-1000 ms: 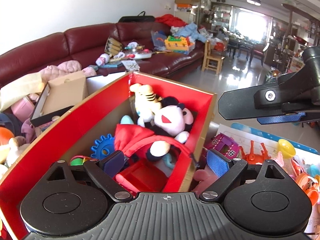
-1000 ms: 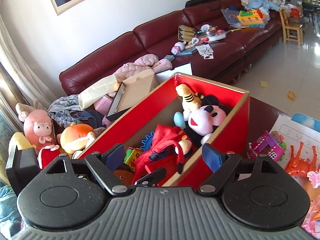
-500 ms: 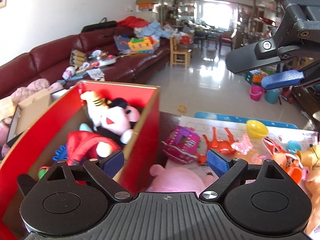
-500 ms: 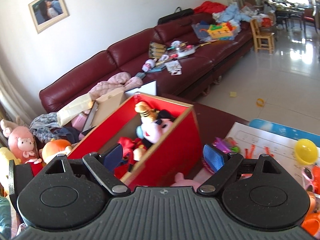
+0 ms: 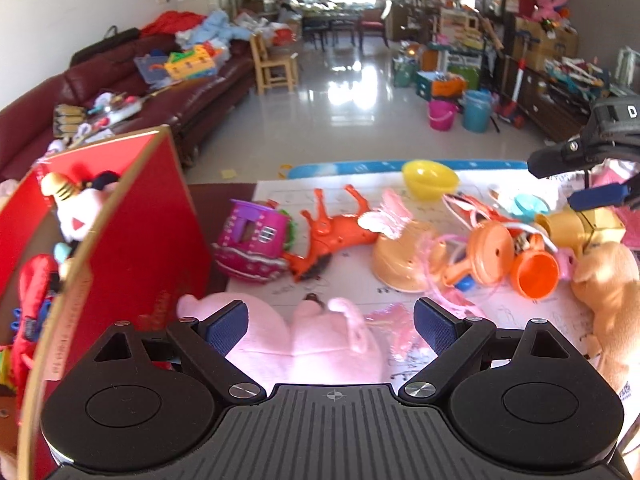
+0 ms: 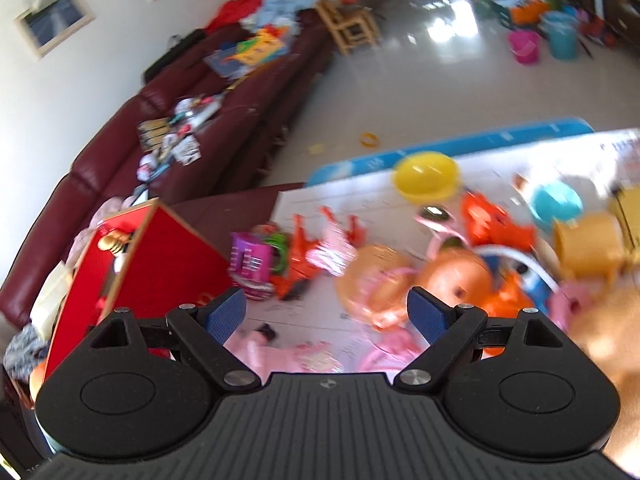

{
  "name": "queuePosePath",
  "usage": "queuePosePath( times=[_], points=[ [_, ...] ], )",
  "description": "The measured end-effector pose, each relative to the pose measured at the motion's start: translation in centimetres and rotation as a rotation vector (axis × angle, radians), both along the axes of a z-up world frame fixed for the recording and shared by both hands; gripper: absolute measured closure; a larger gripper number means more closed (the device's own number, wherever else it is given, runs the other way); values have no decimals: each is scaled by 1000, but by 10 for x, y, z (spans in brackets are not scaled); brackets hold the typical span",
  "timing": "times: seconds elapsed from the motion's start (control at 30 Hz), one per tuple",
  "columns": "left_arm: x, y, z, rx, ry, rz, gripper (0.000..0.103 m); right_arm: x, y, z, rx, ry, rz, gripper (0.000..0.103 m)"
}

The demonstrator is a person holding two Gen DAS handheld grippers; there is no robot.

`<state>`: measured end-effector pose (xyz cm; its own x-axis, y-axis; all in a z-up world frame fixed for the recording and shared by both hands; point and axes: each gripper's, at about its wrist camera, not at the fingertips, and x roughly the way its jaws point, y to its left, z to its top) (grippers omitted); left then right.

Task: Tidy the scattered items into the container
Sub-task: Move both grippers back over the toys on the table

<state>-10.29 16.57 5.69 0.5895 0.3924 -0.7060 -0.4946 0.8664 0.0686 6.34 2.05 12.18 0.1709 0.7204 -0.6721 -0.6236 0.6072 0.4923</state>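
Observation:
A red cardboard box (image 5: 132, 232) (image 6: 160, 256) stands at the left, with plush toys and a red toy inside. Scattered toys lie on a white mat (image 5: 472, 308) to its right: a purple toy house (image 5: 252, 240) (image 6: 252, 264), an orange horse (image 5: 336, 232), a yellow egg half (image 5: 430, 178) (image 6: 426, 178), orange cups (image 5: 536, 272) and a tan plush (image 5: 612, 284). My left gripper (image 5: 330, 326) is open above a pink plush (image 5: 304, 344), which lies between its fingers untouched. My right gripper (image 6: 326, 314) is open over the toy pile, nothing in it; it also shows at the left wrist view's right edge (image 5: 592, 176).
A dark red sofa (image 5: 120, 80) (image 6: 200, 120) loaded with toys and papers runs behind the box. Beyond the mat lies shiny tiled floor with a wooden chair (image 5: 276, 64), pink (image 5: 440, 116) and blue (image 5: 476, 110) buckets, and cluttered shelves at the right.
Both grippers have swung right and lower, from over the red box to over the toys on the mat. Both stayed open and empty. The right wrist view is now motion-blurred.

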Motion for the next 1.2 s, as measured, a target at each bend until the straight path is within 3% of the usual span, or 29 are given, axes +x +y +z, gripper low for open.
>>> queuePosePath(
  times=[0.23,0.53,0.6,0.77,0.93,1.2],
  points=[
    [40,-21,-29,-6,38,-101,9,19,-41,-49,-28,94,-119,14],
    [87,-42,-68,-40,86,-215,14,45,-75,-84,-59,159,-246,14],
    [96,-45,-74,-46,95,-231,16,48,-77,-88,-75,145,-260,15],
    [116,-53,-85,-51,92,-283,16,46,-70,-91,-175,2,-244,17],
    [137,-65,-98,-45,94,-335,17,53,-64,-97,-186,-10,-191,38],
    [154,-59,-109,3,107,-339,19,66,-66,-102,-170,5,-188,39]
  ],
)
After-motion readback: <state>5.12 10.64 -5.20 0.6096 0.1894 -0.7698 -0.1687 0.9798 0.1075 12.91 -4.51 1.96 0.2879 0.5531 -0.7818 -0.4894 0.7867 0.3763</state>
